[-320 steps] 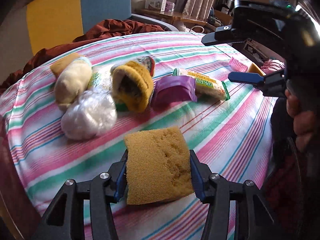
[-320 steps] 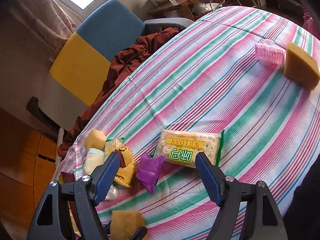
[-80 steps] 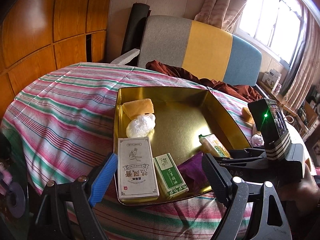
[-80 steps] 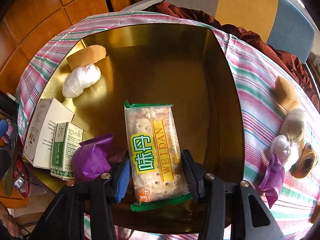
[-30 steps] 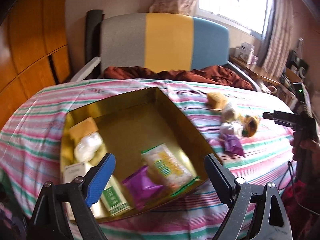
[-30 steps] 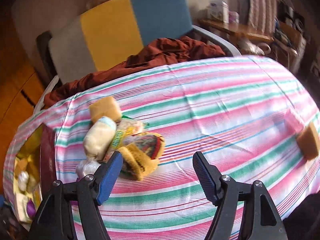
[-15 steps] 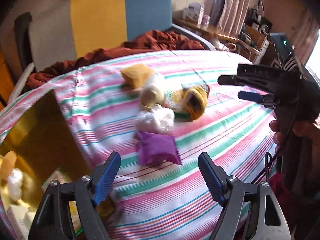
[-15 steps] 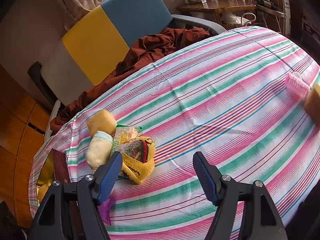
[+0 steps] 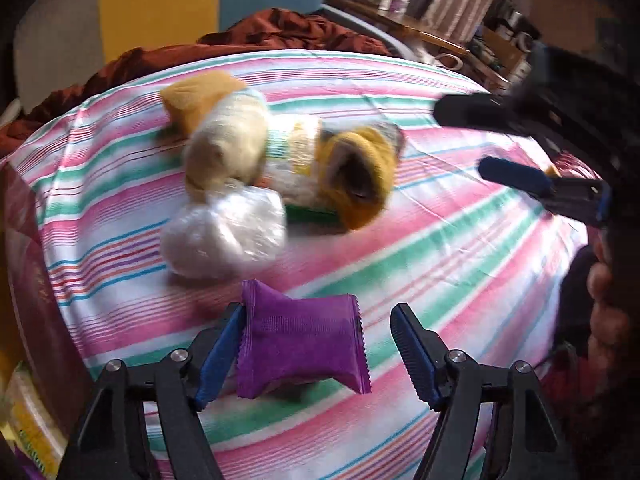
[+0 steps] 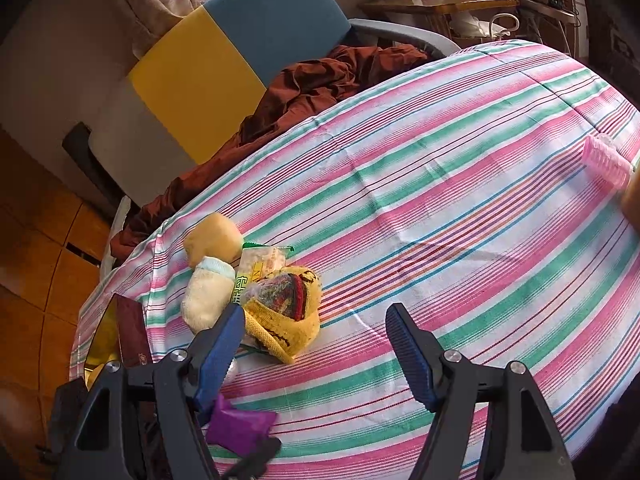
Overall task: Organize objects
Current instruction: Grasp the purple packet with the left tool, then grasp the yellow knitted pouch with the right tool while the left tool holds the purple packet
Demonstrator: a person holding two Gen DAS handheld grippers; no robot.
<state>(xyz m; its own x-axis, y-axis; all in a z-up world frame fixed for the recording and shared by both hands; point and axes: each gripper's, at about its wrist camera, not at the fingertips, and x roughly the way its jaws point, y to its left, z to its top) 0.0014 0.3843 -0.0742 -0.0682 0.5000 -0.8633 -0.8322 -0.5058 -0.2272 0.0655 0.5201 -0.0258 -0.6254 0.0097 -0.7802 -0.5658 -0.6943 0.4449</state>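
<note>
A purple snack packet [image 9: 300, 344] lies on the striped tablecloth [image 9: 440, 248] between the jaws of my left gripper [image 9: 318, 316]. Those jaws are closing; the left pad [image 9: 224, 344] is at the packet's edge, while the right pad [image 9: 412, 352] stands clear of it. Behind it sits a pile: a clear-wrapped white ball [image 9: 224, 236], a cream sock roll [image 9: 228, 144], a yellow sock [image 9: 364, 180] and a tan bun-shaped thing [image 9: 200, 92]. My right gripper [image 10: 316, 316] hovers open beside the yellow sock [image 10: 288, 320], holding nothing. The purple packet [image 10: 240, 426] shows below its left finger.
The gold tin's dark red wall [image 9: 24, 280] stands at the far left. A cracker packet [image 10: 260, 264] lies under the pile. A pink hair roller [image 10: 606, 162] and a yellow sponge [image 10: 634, 204] lie at the table's right edge. A chair with brown cloth [image 10: 320, 80] stands behind.
My left gripper has swung from over the tin to the purple packet, dropped lower, and narrowed its jaws around it. The right gripper has tilted slightly and stayed open.
</note>
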